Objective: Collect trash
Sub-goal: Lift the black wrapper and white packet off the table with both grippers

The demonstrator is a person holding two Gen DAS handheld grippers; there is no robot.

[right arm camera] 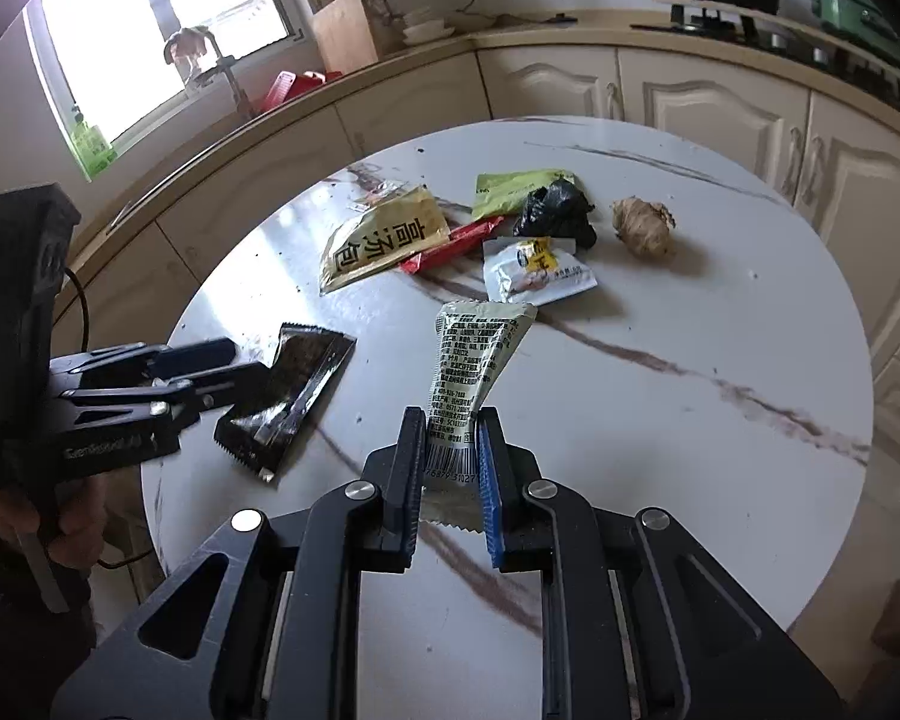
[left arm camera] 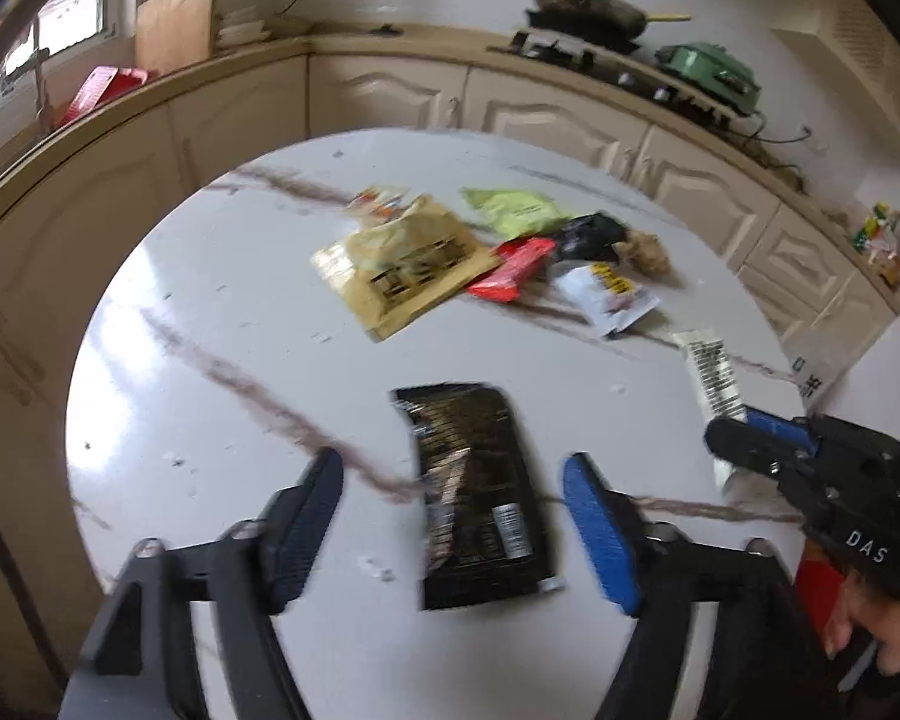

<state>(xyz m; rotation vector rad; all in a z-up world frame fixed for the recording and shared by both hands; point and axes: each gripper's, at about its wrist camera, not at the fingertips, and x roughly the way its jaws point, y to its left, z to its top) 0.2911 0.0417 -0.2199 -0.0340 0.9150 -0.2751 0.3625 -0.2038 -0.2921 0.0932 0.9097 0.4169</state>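
Judged from how things lie, the collecting has barely begun: only one piece is in a grip and the rest still sits on the round white marbled counter (right arm camera: 720, 324), with no bin or bag in view to receive any of it. Taking the yellow soup packet (right arm camera: 384, 237) as the landmark and going left to right: well to its near left, the left gripper (left arm camera: 450, 531) stands spread, its jaws either side of the one black wrapper (left arm camera: 477, 495) without the pads pressing on it (it looks to lie loose on the counter, though that view is blurred). Just behind the yellow packet lies one small clear-and-orange scrap (right arm camera: 384, 191). Touching its right edge is one red wrapper (right arm camera: 453, 246); beyond that, one green packet (right arm camera: 519, 186), one crumpled black bag (right arm camera: 555, 210), and one white sachet (right arm camera: 537, 270) cluster together. Farther right, apart from the pile, sits one knob of ginger (right arm camera: 642, 225) (trash or not, I cannot tell). Nearer than the landmark and to its right, the right gripper (right arm camera: 450, 480) is pressed together on the barcode end of one pale green printed sachet (right arm camera: 480, 360), which stands up from the jaws. So that makes eight wrappers and scraps in all, one pinched and seven left lying.
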